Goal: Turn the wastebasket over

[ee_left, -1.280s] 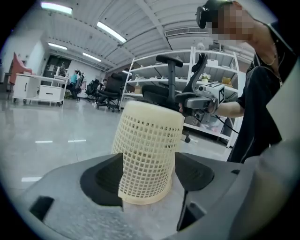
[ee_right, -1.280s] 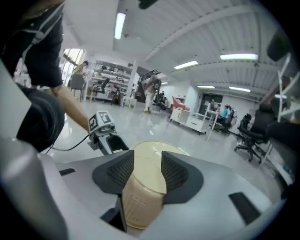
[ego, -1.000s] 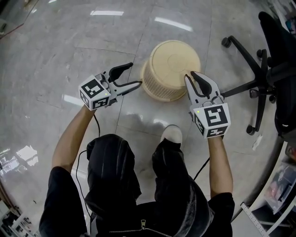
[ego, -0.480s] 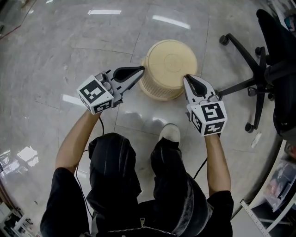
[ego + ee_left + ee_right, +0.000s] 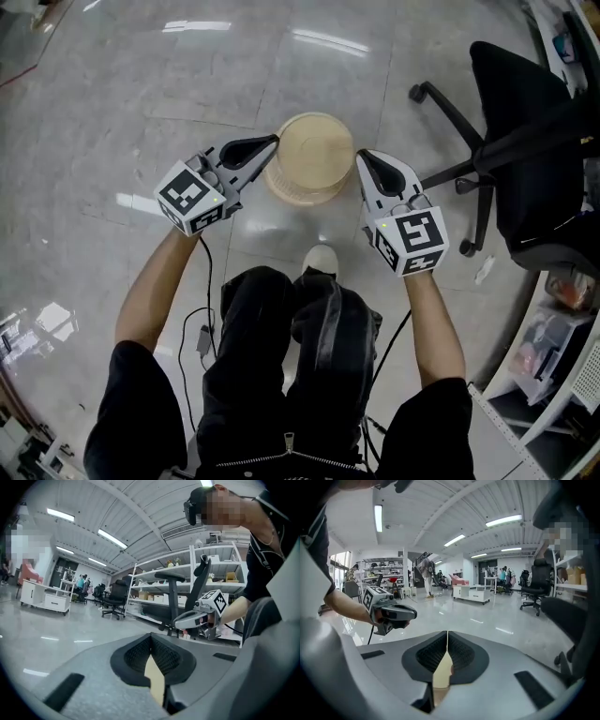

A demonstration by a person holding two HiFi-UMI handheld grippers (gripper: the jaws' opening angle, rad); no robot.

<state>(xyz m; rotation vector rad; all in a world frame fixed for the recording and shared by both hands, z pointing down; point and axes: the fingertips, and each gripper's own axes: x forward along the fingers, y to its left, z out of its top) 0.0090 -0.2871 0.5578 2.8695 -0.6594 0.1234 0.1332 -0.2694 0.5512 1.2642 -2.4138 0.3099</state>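
A cream wastebasket (image 5: 307,169), base up, is held over the floor (image 5: 112,112). Its thin wall is pinched on opposite sides by the left gripper (image 5: 269,143) and right gripper (image 5: 363,160). It is judged light, stiff, and somewhat slippery.
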